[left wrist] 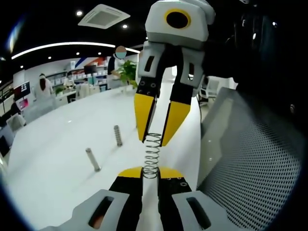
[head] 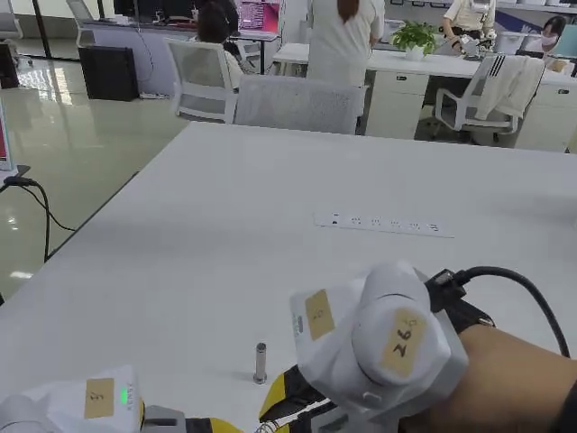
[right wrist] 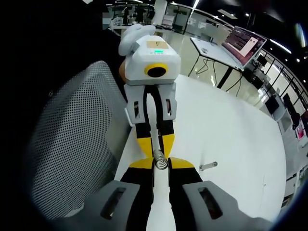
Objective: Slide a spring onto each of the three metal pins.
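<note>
Springs counted: one. The spring (left wrist: 152,156) is held between the two grippers, which meet tip to tip over the white table (head: 270,198). Its long axis runs from one set of jaws to the other. In the left gripper view that is straight up and down at mid-frame, with bare coils showing between the yellow tips.

Left gripper (left wrist: 150,172): jaws closed on the spring's lower end, at the bottom of that frame. Right gripper (left wrist: 154,138): comes down from the top of the frame, jaws pinched onto the upper end. In the right gripper view the spring sits foreshortened at lower centre, between the two pairs of yellow tips.

Pins counted: two in the left gripper view, both upright on the table, left of the spring and apart from each other. These are the near pin (left wrist: 92,159) and the far pin (left wrist: 117,135). The far pin looks ribbed; cannot tell whether that is a spring over it. Head view: one pin (head: 261,361) upright at bottom centre, just left of the right gripper's white body. Right gripper view: one pin at lower right, beside the jaws.

Grey mesh chair back (left wrist: 250,154) at right of the left gripper view. Socket strip (head: 383,224) on the table at mid-frame of the head view.
</note>
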`<act>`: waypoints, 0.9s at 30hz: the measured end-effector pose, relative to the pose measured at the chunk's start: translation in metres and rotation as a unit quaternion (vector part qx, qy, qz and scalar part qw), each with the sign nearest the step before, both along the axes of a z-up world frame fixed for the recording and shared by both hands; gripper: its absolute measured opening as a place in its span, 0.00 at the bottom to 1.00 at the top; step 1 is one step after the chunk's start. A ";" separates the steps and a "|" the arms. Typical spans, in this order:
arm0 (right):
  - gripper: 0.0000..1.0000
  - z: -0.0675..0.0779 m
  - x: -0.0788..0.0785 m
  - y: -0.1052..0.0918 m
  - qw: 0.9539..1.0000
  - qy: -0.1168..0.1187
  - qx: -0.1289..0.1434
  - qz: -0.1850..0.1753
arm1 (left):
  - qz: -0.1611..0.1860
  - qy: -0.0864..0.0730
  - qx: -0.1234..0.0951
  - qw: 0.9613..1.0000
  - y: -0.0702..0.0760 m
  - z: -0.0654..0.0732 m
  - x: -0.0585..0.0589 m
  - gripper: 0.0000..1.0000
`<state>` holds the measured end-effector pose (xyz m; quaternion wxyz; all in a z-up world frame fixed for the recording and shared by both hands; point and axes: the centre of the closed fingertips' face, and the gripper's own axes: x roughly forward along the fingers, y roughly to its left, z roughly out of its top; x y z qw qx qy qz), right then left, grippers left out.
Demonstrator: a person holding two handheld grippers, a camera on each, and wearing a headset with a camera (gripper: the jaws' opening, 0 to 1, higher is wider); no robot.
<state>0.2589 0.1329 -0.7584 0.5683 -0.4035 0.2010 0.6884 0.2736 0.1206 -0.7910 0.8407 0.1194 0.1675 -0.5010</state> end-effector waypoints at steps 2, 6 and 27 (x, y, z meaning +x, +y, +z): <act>0.08 0.003 -0.001 0.003 1.000 0.002 0.007 0.001 | -0.001 -0.001 -0.001 1.000 0.000 0.000 0.000 0.03; 0.08 0.004 -0.002 0.006 1.000 0.008 0.015 0.000 | -0.003 -0.002 0.000 1.000 -0.003 0.000 0.000 0.03; 0.10 -0.013 -0.001 0.002 0.999 0.041 -0.023 -0.009 | -0.010 -0.008 0.001 1.000 -0.004 -0.001 0.000 0.03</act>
